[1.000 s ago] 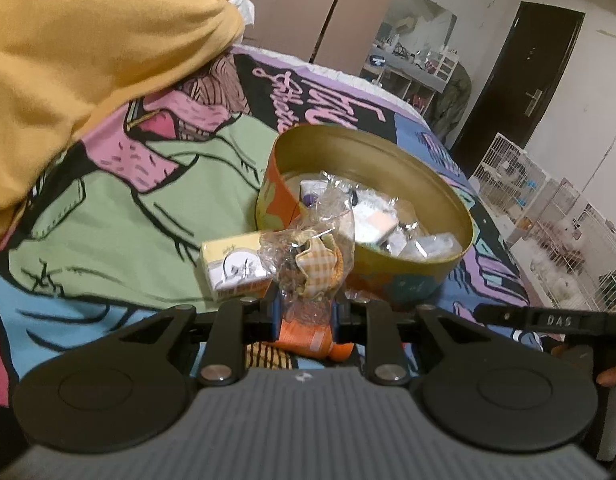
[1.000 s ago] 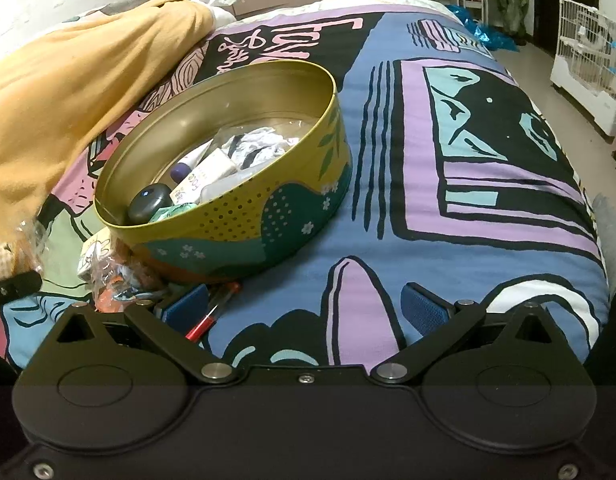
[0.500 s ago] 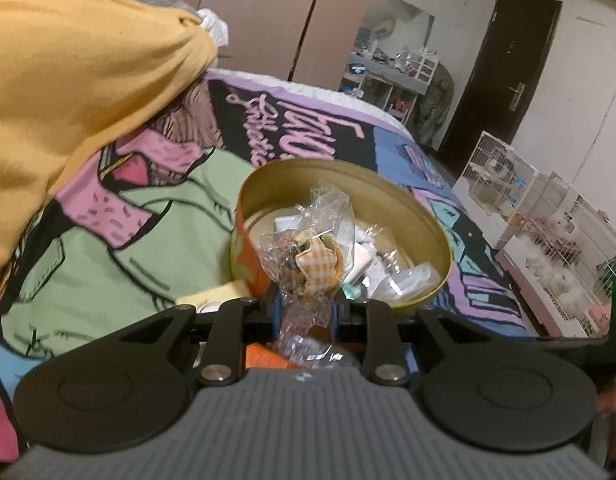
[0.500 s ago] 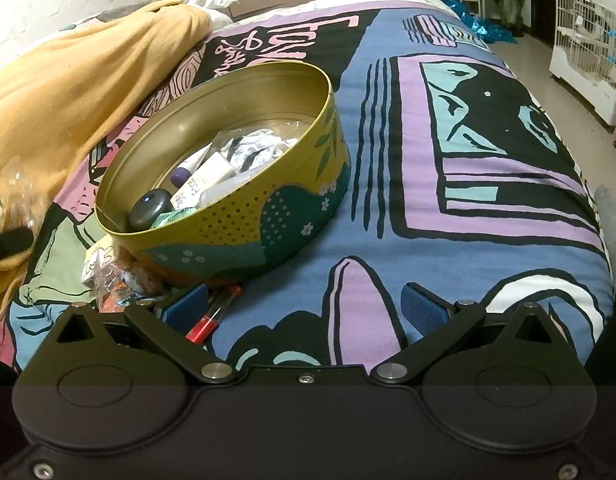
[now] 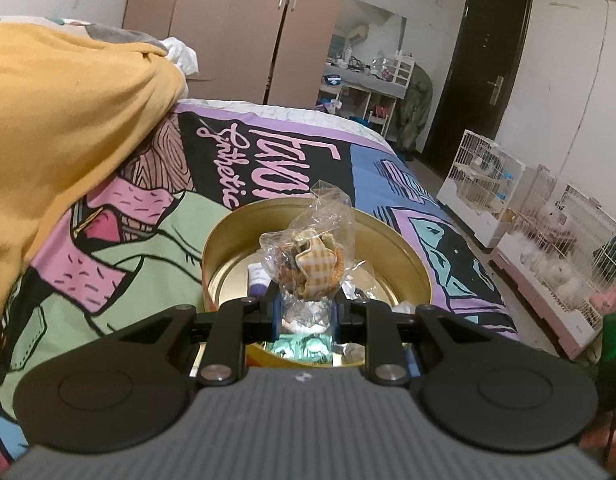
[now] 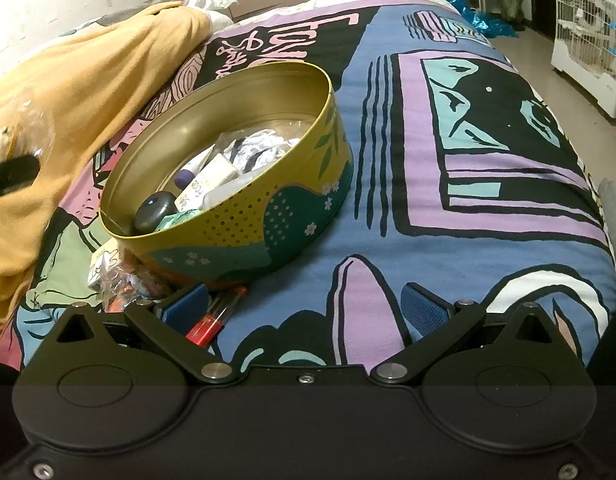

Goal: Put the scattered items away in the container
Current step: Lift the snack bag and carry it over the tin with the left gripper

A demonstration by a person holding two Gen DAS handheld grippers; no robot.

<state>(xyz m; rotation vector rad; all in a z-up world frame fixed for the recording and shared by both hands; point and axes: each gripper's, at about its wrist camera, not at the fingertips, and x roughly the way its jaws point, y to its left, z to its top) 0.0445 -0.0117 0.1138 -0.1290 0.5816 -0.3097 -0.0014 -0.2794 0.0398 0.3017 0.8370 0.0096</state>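
Crinkled and clear, with a checked yellow star shape inside, the plastic packet is pinched in the left gripper above the round gold tin on the bed. Nearby, the right gripper gapes wide and empty beside a red pen.

I'm working in a home bedroom: a bed under a bright cartoon-print cover, tall wardrobe doors behind its far edge, a cluttered desk by the dark door, and white pet cages along the wall
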